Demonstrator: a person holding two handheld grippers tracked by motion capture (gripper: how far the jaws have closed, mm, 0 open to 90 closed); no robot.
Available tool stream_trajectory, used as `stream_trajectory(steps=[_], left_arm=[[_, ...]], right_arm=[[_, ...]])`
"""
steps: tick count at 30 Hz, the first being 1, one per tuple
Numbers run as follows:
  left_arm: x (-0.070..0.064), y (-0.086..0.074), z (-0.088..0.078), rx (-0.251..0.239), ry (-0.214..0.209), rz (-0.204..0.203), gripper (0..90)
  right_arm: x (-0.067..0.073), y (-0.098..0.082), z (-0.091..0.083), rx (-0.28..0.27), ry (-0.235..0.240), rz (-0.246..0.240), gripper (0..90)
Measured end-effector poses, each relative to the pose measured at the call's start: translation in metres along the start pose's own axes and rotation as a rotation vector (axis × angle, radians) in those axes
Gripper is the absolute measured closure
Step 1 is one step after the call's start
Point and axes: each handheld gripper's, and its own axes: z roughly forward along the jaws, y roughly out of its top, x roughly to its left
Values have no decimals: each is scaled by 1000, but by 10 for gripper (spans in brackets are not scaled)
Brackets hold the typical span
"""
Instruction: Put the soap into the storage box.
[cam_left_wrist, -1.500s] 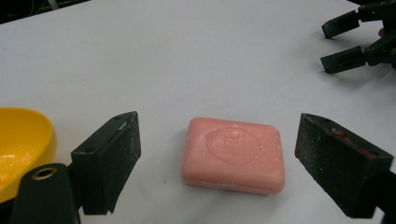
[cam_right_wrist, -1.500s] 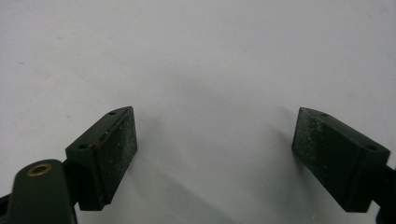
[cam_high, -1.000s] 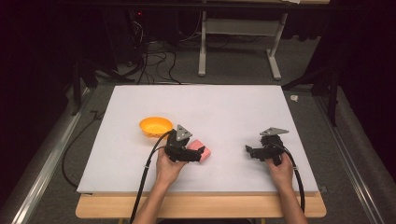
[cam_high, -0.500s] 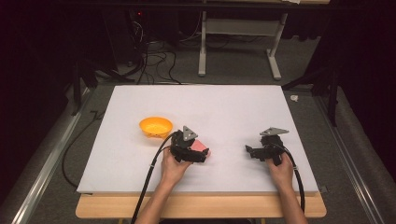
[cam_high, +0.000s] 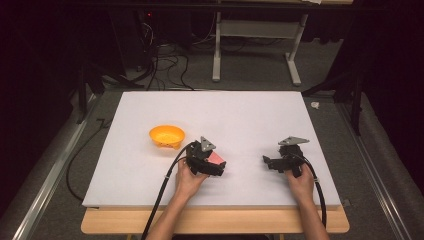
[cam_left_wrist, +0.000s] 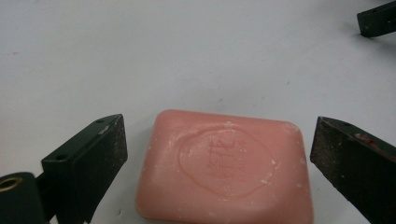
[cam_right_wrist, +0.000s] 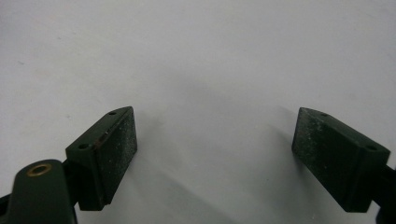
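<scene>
Lying flat on white table (cam_high: 250, 115), pink soap (cam_left_wrist: 224, 165), left gripper (cam_left_wrist: 219, 154) fingers apart

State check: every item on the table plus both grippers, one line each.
Pink rectangular soap bar: flat on the white table, stamped face up, between the open pads, untouched.
Orange plastic bowl: upright, looks empty.
Left gripper: open, jaws have just been opening, straddling the soap.
Right gripper: open, nothing between jaws.

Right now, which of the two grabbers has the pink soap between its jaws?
The left gripper: the pink soap lies between its open jaws, untouched. The right gripper has bare white table between its jaws.
</scene>
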Motion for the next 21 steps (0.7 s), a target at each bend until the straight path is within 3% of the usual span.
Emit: stream_trajectory(steps=[8,21], left_arm=[[-3,-3,6,21,12,29,45],[-4,-9,14,49,18,35,82]], right_arm=[[0,0,0,0,0,0,147],[0,0,0,0,0,1,147]])
